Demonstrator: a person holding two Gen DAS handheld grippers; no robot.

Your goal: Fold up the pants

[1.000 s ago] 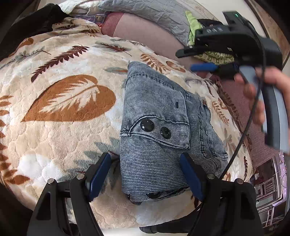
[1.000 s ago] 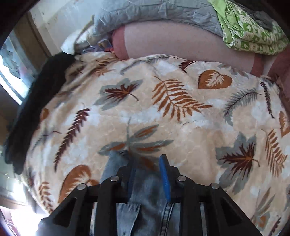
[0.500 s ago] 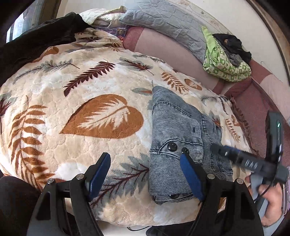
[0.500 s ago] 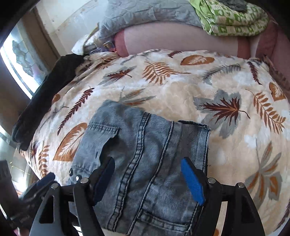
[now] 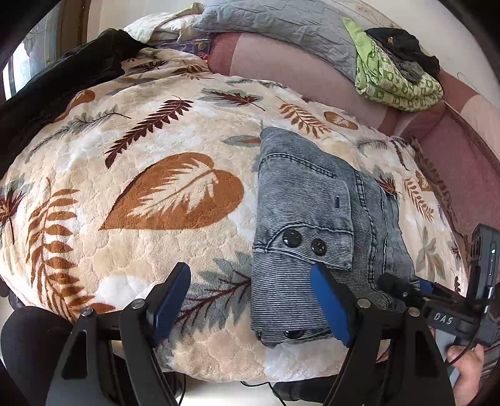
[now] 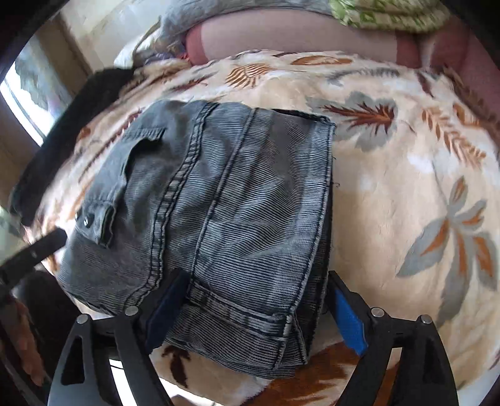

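The grey-blue denim pants [image 5: 315, 225] lie folded into a compact rectangle on the leaf-print blanket [image 5: 150, 193], two black buttons showing. My left gripper [image 5: 253, 303] is open and empty, just before the folded stack's near left edge, its right finger over the denim. My right gripper [image 6: 253, 315] is open, its fingers straddling the near end of the pants [image 6: 225, 200] without holding them. The right gripper also shows in the left wrist view [image 5: 437, 299] at the stack's right side.
The blanket covers a bed. A grey quilted pillow [image 5: 281, 28] and a green patterned cloth [image 5: 393, 75] with dark clothes lie at the back. A black garment [image 5: 50, 93] lies at the left edge. Pink bedding [image 5: 453, 156] runs along the right.
My right gripper opened from shut, came down from the far side and now straddles the pants' near end. My left gripper pulled back, then moved closer to the stack again.
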